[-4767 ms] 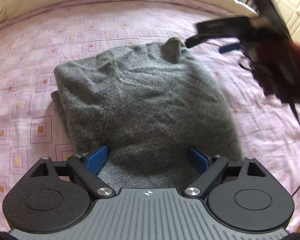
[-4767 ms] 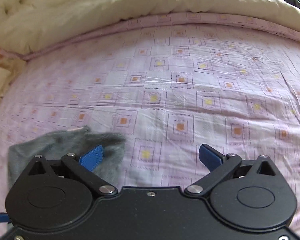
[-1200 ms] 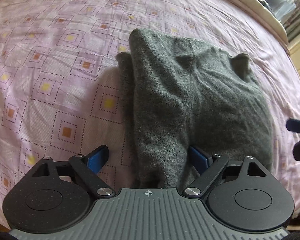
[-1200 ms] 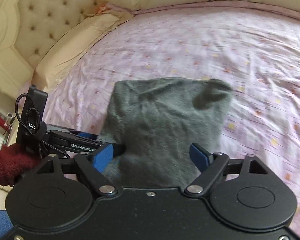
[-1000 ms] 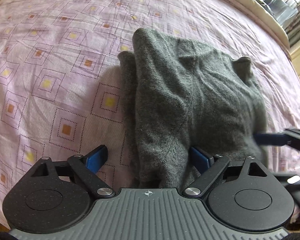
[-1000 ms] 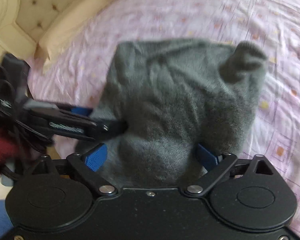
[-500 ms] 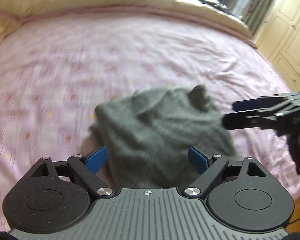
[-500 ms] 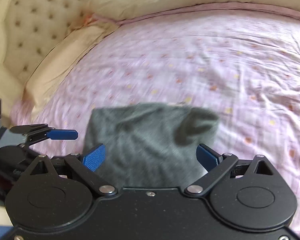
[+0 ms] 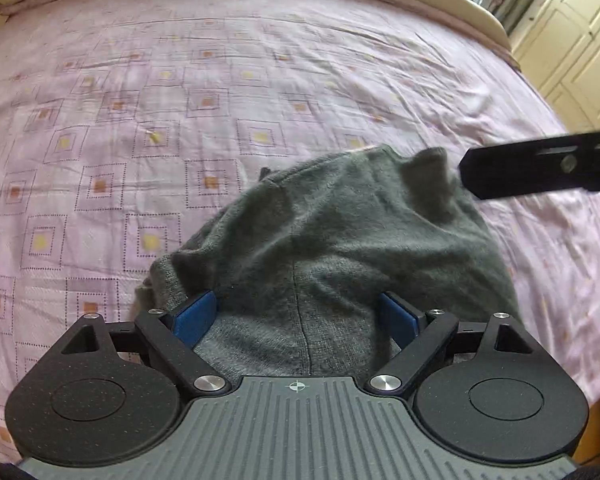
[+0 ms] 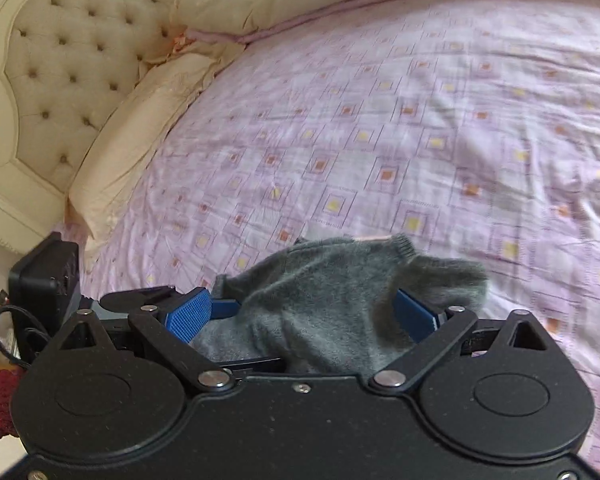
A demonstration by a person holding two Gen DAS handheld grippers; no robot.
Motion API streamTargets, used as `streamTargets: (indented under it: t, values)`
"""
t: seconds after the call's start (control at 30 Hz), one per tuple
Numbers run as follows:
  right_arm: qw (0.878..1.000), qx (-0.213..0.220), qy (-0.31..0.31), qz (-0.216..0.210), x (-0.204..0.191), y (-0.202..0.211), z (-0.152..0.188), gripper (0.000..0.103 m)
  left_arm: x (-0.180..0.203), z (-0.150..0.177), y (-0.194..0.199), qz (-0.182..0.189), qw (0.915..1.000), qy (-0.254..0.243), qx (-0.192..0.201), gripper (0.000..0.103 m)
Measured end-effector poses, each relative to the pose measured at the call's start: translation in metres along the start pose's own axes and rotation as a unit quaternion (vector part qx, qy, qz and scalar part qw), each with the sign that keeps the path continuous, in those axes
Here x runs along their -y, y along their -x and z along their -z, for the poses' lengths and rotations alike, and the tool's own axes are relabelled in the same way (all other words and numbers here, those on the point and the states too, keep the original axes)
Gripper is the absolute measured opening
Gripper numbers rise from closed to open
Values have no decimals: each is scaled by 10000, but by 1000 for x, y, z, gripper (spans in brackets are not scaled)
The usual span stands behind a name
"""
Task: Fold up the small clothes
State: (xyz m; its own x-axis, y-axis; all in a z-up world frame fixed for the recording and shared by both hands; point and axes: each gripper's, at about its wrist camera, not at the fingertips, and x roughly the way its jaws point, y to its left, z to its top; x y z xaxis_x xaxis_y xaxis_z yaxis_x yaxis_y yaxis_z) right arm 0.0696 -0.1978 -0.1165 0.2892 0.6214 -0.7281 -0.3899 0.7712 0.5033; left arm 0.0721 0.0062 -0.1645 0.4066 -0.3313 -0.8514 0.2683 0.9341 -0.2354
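Softly rumpled grey knit garment (image 9: 340, 232) on patterned bedsheet (image 9: 220, 80)

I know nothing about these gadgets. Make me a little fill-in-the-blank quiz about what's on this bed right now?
1. The knitted garment lying on the bed is ____ in colour.
2. The bedsheet is pale purple with a printed pattern of small ____.
3. The pads on the left gripper are ____ in colour.
4. In the right wrist view, the tufted headboard is ____ in colour.

Missing words: grey; squares; blue; cream
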Motion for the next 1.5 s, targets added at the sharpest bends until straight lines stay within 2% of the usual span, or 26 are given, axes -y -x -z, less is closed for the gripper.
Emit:
streamTargets:
  t: [0.17,0.27,0.37,0.43,0.53,0.63,0.73,0.87,0.97,1.07,1.17,1.3,1.4,1.5]
  values:
    - [9985,-272,-354,321,29,-27,-1,98,3,-2,-1,-50,10000,-26,-15,89]
    - [9972,-115,-565,485,48,-27,-4,98,0,-2,-1,-37,9999,112,26,89]
    - [9960,-20,-535,721,48,-19,-9,99,-3,-2,0,4,9998,208,71,89]
    - [9941,65,-519,952,48,-10,-9,101,-9,-3,3,87,9990,412,136,89]
    - [9911,288,-595,1154,49,10,-5,103,-30,-5,10,99,9933,1098,356,89]
    - [9888,480,-509,1319,42,31,5,103,-53,-8,16,-161,9822,1800,505,89]
    - [9862,570,-320,1521,29,48,15,103,-68,-13,21,-699,9766,2002,353,89]
    - [9804,696,-69,1844,7,65,32,103,-67,-11,45,-877,9757,1975,361,89]
    - [9758,763,23,2048,-9,74,48,103,-47,-8,66,-852,9814,1692,316,90]
    - [9748,819,98,2074,-23,82,65,103,-21,-2,82,-928,9865,1328,254,102]
    - [9748,874,189,2044,-38,91,82,103,7,7,95,-1019,9890,1026,297,103]
    - [9730,977,261,2075,-52,103,100,103,31,17,107,-1073,9896,899,346,103]
    - [9702,1240,391,2044,-63,120,108,103,47,22,127,-1084,9894,789,557,103]
    - [9613,1634,693,2110,-80,142,112,103,69,22,161,-1331,9845,454,1051,102]
